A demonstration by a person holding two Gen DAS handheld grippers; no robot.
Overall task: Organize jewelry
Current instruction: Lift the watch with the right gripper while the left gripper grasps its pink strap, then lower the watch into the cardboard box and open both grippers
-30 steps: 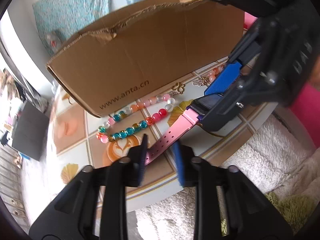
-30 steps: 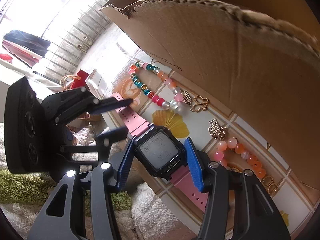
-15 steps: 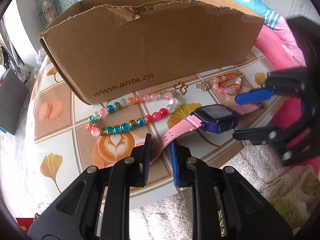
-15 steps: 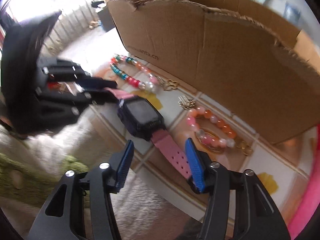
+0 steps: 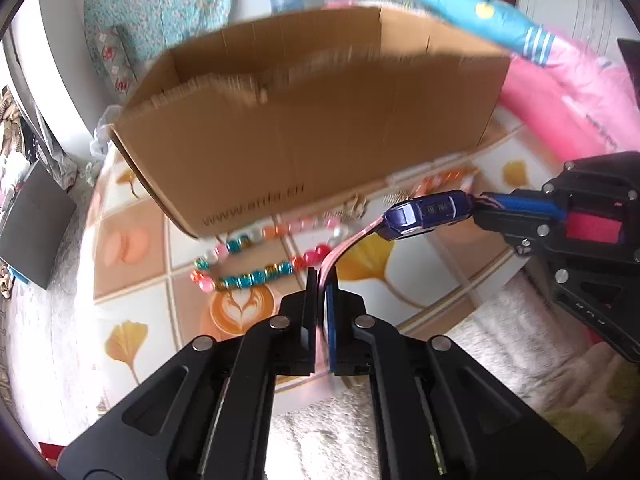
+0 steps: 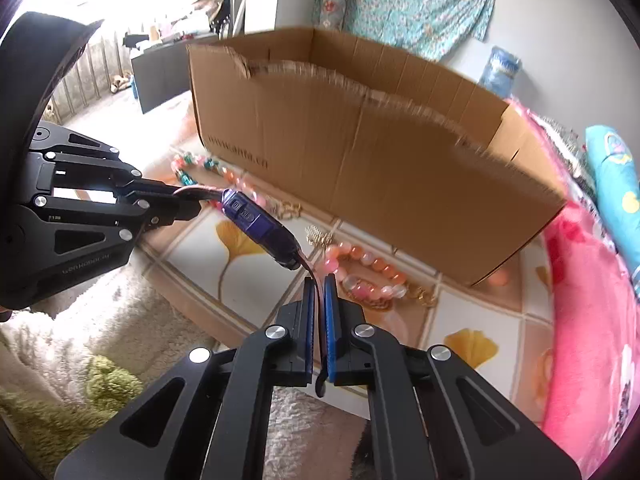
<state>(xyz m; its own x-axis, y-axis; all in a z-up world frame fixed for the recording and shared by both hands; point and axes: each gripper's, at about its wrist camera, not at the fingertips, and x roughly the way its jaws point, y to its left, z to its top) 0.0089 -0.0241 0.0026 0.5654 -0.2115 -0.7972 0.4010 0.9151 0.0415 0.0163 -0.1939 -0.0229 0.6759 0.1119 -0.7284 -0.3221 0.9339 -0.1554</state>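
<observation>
The pink-strapped watch with a dark blue case point(image 5: 426, 216) hung above the tiled table point(image 5: 400, 280), one strap end pinched tight in the left gripper point(image 5: 320, 280), the other in the right gripper point(image 6: 319, 284).

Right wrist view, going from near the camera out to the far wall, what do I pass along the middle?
right gripper shut on the pink strap → watch held above the table → orange bead bracelet on the table → cardboard box → teal floral cloth on the wall.
</observation>
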